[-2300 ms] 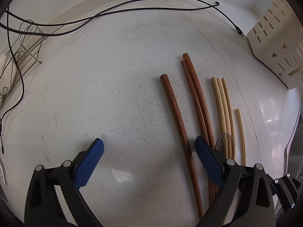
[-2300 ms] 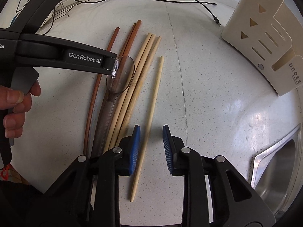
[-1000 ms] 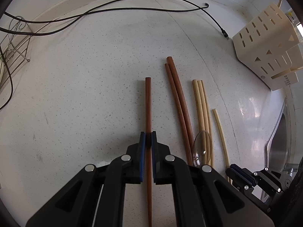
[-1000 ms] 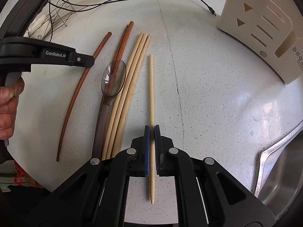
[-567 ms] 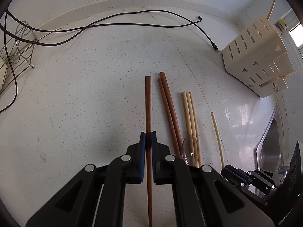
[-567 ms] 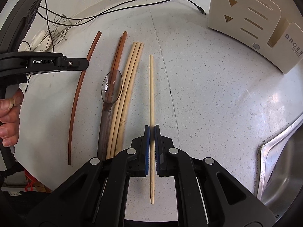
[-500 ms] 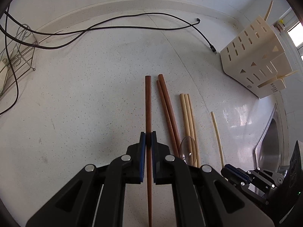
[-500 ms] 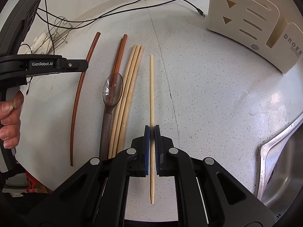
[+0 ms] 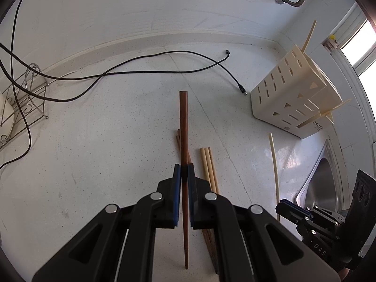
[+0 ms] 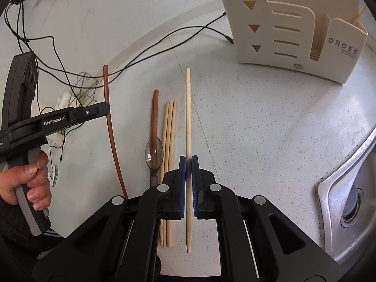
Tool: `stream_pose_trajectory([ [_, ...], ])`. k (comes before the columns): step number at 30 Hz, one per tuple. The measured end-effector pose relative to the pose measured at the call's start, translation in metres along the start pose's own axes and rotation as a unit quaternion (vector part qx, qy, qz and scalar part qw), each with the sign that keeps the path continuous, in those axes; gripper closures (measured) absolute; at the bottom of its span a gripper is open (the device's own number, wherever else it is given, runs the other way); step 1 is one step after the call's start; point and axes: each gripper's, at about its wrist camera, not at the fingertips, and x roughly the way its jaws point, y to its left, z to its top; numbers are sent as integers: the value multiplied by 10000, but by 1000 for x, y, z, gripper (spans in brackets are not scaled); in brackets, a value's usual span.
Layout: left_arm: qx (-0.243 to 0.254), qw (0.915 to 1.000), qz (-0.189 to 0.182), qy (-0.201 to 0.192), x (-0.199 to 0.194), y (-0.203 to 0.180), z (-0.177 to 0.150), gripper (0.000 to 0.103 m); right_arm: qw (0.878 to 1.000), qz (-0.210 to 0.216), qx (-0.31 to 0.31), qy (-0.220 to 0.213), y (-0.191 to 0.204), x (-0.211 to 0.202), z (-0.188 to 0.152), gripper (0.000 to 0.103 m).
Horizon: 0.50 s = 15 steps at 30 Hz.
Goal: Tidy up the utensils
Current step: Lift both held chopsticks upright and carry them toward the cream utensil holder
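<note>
On the white speckled counter (image 10: 270, 129) the loose chopsticks and a clear spoon (image 10: 154, 155) are left lying. Since a second ago both sticks have been lifted: the left gripper (image 9: 184, 176) is closed on a dark chopstick (image 9: 183, 127), the right gripper (image 10: 188, 164) on a pale chopstick (image 10: 188, 108). The cream holder (image 10: 291, 30), ahead and to the right, is probably next.

seven chopsticks (image 10: 167, 141), one spoon (image 10: 154, 155)

Black cables (image 9: 145, 70) trail across the speckled white countertop (image 9: 94, 152), one plug end lying free near the back edge. Wire rack (image 9: 25, 98) at far left. Steel sink basin (image 10: 352, 188) at right, drain visible.
</note>
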Motion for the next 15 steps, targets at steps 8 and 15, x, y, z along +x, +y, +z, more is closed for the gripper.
stream_pose_trajectory([
  [8,113,9995,-118,-276,-20,-10,11,98,9994,-194,-112,-268,0,-20,5,99],
  [15,249,9985,-141,-460,-33,-17,8,98,9958,-441,-500,-633,14,-33,0,99],
])
